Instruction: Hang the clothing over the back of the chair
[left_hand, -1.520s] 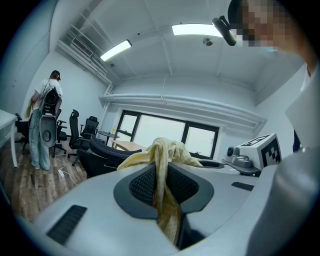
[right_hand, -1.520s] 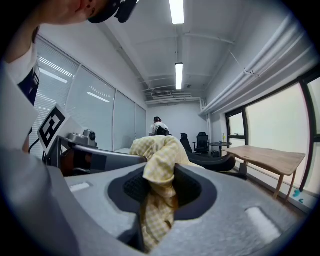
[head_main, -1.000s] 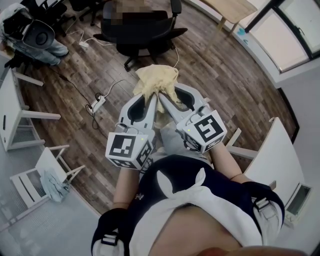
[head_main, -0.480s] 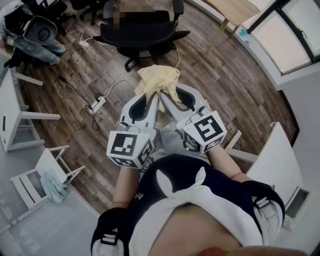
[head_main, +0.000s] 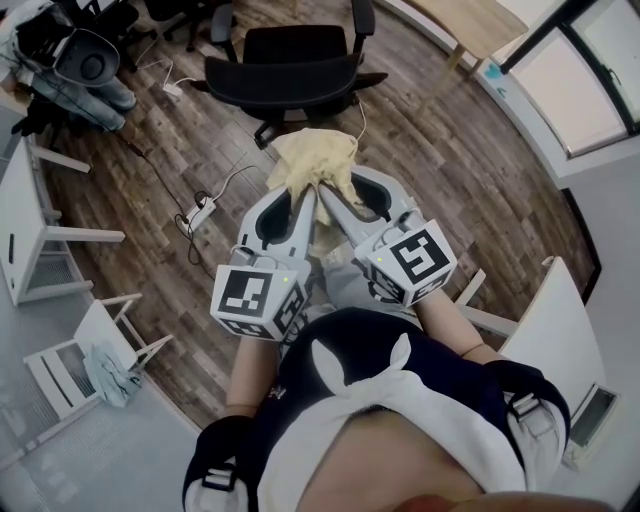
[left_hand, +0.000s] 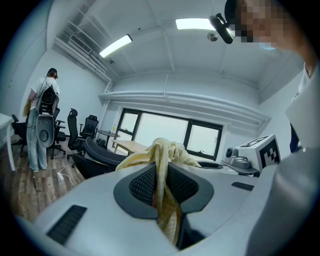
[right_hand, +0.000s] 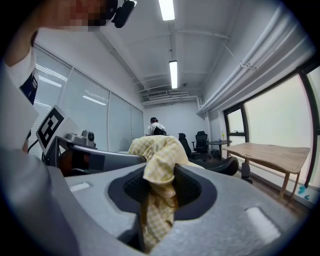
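In the head view, we hold the left gripper (head_main: 306, 200) and the right gripper (head_main: 330, 200) side by side, their tips meeting on the pale yellow garment (head_main: 315, 160). It hangs bunched above the wooden floor (head_main: 430, 140), near the black office chair (head_main: 295, 70) but apart from it. At lower left a small white chair (head_main: 97, 320) has a crumpled blue cloth (head_main: 106, 368) lying on it.

In the left gripper view, our jaws stand narrow and clamp a twisted fold of the garment between the ribbed pads. The rest of the garment heaps over the tips, with the office chair beyond.

In the right gripper view, the jaws stand somewhat wider and pinch a thicker checked fold that spills down between them. A wooden table (right_hand: 272, 150) stands at the right by the windows
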